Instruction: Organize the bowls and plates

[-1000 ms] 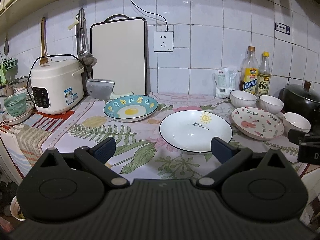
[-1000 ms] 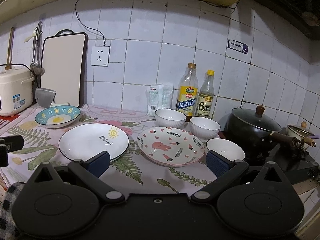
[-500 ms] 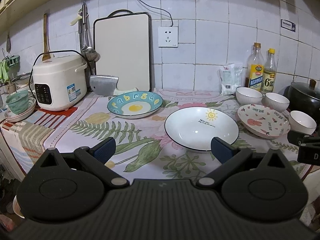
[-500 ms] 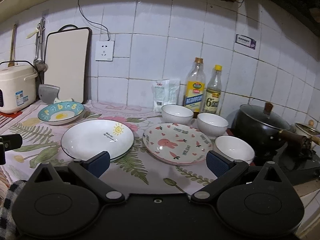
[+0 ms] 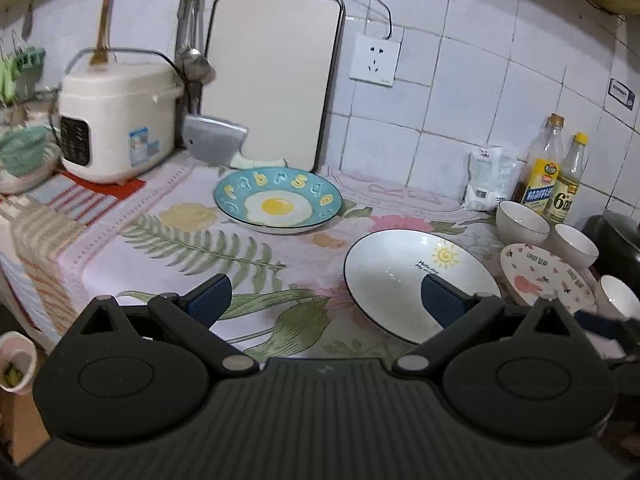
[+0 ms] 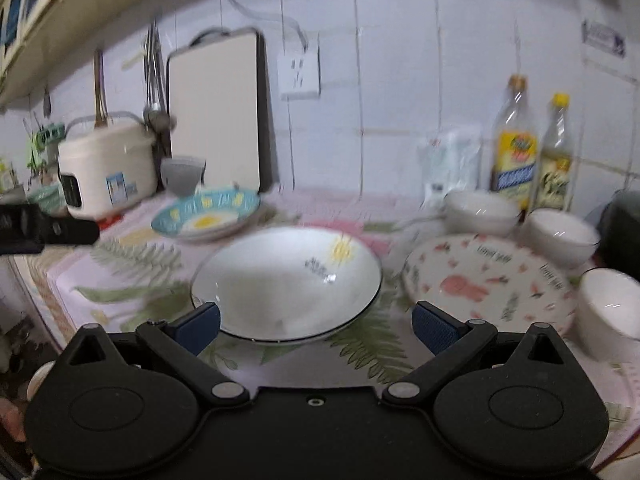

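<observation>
A blue plate with a fried-egg print (image 5: 278, 202) (image 6: 206, 216) sits near the wall. A white plate with a sun (image 5: 416, 280) (image 6: 286, 280) lies mid-counter. To its right is a pink rabbit plate (image 5: 544, 276) (image 6: 486, 280), ringed by three white bowls (image 5: 522, 222) (image 5: 576, 244) (image 5: 620, 300) (image 6: 480, 210). My left gripper (image 5: 324, 300) hangs open above the floral cloth, its right finger over the white plate's near rim. My right gripper (image 6: 316, 326) is open at the white plate's front edge, holding nothing. The right wrist view is blurred.
A rice cooker (image 5: 116, 120) stands at the left, with a cleaver (image 5: 214, 140) and a cutting board (image 5: 272, 80) leaning on the tiled wall. Two bottles (image 5: 556, 172) and a white packet (image 5: 490, 180) stand at the back right. A dark pot (image 5: 616, 236) sits at the far right.
Both grippers have swung left and come closer to the counter. The white sun plate now lies centred before my right gripper. Both stay open and empty.
</observation>
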Demonstrator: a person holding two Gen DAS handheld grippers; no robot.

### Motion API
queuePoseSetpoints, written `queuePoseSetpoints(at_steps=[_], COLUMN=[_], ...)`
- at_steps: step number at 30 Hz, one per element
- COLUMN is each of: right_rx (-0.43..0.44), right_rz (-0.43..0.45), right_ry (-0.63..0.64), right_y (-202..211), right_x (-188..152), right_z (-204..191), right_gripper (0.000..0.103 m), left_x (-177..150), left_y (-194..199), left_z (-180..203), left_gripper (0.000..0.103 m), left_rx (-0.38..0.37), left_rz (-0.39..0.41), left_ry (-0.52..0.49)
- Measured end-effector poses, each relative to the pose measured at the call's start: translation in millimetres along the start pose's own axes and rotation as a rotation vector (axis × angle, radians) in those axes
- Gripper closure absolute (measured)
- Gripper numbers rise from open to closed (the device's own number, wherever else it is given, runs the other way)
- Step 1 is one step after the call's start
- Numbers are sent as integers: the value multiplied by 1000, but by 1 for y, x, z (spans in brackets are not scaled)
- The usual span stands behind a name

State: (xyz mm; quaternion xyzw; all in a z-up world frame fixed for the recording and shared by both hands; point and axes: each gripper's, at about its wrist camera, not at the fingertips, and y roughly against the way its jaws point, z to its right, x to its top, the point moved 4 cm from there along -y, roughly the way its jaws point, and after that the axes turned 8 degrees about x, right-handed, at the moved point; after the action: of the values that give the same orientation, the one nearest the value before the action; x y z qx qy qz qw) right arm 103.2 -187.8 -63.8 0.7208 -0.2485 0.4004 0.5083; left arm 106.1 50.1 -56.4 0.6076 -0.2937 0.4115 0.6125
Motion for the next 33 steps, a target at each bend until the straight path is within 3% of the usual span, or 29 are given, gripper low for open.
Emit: queuePoseSetpoints(at_steps=[2,5,12,15,17,20,21,27,29,33], right_rx=[11,37,99,117,129,125,117,106,103,100], right_rz=[-27,-48,-79,-83,-87,-103,-106,-127,-123,-111], right_ry=[-1,-49,-134,-163,-190,-183,-170,-159,-157,-74], right_y=[-16,-34,-68,-77,-82,-88,-89,-100,-102,-103], right_x=[-3,-9,-16,-18,-19,-18,-17,-16,-16,-19], right_z=[3,13,29,32,36,40,41,49,51,47], right_gripper=[1,5,14,20,27,27,27,48,55,54], left_x=[-1,-6,-13,-14,-17,-22,-23,-30,-34,-34], left_y=[-15,-33,-75,-93,-110,-130,-134,-146,-149,-146], left_z=[1,4,29,40,42,40,40,38,39,41], left_gripper=[3,3,7,14,15,33,34,39,46,56], left_rx=[-7,43,4,-43,-65,-97,-96,-56,-50,-46], left_rz=[5,40,49,1,-81,-194,-209,-208,-215,-219], left_ry=[-6,-8,-96,-98,-84,-49,-48,-32,-34,-27])
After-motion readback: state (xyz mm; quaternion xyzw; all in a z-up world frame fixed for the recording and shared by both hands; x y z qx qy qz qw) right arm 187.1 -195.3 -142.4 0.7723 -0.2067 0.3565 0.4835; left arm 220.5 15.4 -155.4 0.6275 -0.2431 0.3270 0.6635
